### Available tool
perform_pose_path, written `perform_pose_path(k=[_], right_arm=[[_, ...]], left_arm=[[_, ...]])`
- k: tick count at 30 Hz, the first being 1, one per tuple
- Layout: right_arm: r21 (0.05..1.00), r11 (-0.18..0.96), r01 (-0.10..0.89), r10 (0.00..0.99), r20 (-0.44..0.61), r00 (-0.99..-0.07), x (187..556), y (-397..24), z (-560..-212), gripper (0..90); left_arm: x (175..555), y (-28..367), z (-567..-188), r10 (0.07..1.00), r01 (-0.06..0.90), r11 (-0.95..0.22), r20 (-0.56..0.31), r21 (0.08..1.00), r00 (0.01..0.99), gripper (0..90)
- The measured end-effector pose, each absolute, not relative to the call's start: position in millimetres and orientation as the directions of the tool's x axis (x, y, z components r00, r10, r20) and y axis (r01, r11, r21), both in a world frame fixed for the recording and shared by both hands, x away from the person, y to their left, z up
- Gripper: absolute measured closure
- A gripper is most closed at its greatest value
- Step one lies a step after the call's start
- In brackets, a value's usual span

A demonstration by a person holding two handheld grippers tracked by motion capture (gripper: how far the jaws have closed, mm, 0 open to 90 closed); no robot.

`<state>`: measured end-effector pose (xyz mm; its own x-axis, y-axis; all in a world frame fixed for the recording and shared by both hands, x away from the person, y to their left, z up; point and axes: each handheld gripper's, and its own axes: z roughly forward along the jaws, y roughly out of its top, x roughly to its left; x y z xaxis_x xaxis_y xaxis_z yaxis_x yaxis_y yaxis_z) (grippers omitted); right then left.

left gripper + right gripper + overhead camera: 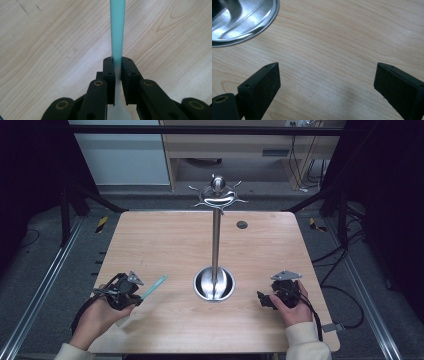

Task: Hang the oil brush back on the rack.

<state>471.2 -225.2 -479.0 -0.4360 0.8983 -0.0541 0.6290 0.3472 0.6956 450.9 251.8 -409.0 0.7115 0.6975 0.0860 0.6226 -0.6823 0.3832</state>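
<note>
Here the left gripper [135, 296] sits at the near left of the wooden table [165, 235], its jaws clamped on a thin pale teal utensil [154, 287]. In the left gripper view the pads press both sides of the utensil's [116, 32] flat handle, which runs straight up and is cut off by the top edge, so its far tip cannot be made out there. Below the pads the handle widens into a paler part, half hidden between the black jaws. From the high view the utensil slants up and toward the metal stand [215, 240], apart from it. The right gripper [264, 299] rests near the stand's round base [214, 284], jaws spread wide over bare wood with nothing between them. In the right gripper view the base [244, 20] is cropped at the top left corner.
</note>
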Motion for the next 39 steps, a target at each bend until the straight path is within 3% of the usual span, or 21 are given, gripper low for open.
perform_pose_path(k=[11,39], right_arm=[[0.695,0.342,0.632,0.9,-0.051,-0.432,471,-226,-479,7.5],[0.701,0.339,0.627,0.903,-0.057,-0.425,471,-227,-478,7.5]], left_arm=[[448,250,-402,0.688,0.602,-0.685,0.094,0.41,0.719,81.9],[440,244,-372,0.687,0.518,-0.623,0.094,0.586,0.72,81.9]])
